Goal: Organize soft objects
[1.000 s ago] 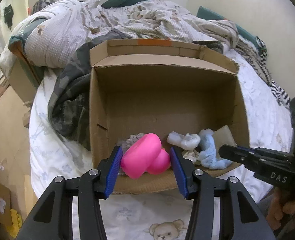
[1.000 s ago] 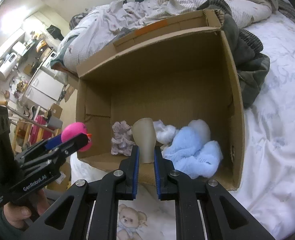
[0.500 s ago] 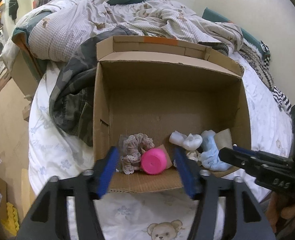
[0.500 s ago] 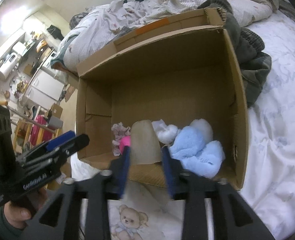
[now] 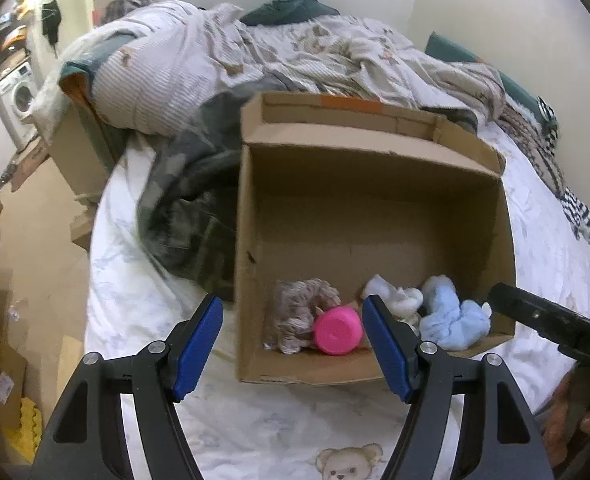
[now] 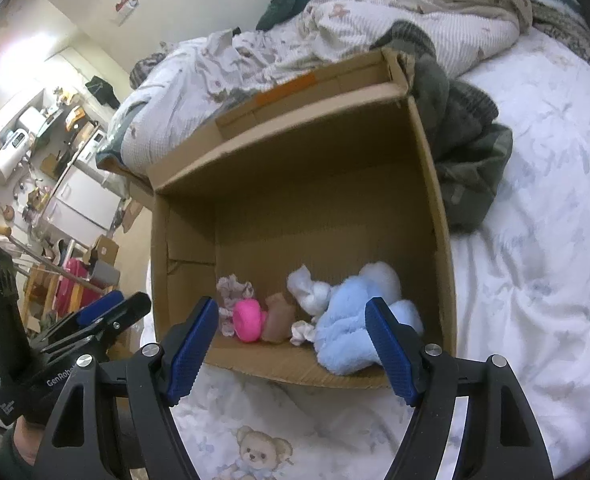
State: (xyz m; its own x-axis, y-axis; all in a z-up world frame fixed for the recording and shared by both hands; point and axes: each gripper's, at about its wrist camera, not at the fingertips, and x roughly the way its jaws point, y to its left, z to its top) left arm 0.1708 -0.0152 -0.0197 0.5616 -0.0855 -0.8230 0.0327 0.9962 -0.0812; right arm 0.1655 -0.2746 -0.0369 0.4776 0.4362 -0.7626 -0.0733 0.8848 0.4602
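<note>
Left wrist view. The left hand-held gripper (image 5: 293,338) hangs above the near edge of an open cardboard box (image 5: 375,216) on a bed (image 5: 143,304); its jaws are opening, blue pads apart, nothing gripped between them. Along the near wall of the box lie, left to right, a frilly cloth (image 5: 299,312), a pink toy (image 5: 338,330) touching it, a white cloth (image 5: 395,296) and a blue plush (image 5: 453,320). The right hand-held gripper (image 5: 551,322) enters from the right, over the box's near right corner. A dark garment (image 5: 187,208) lies against the left wall of the box.

Right wrist view. The right hand-held gripper (image 6: 293,344) is released, its jaws opening, with nothing pressed by the pads. Inside the box (image 6: 335,184), near the front wall: frilly cloth (image 6: 235,292), pink toy (image 6: 248,320), a tan soft object (image 6: 279,316) just right of it, white cloth (image 6: 309,292), blue plush (image 6: 347,320). The left hand-held gripper (image 6: 111,314) shows at far left, outside the box.
</note>
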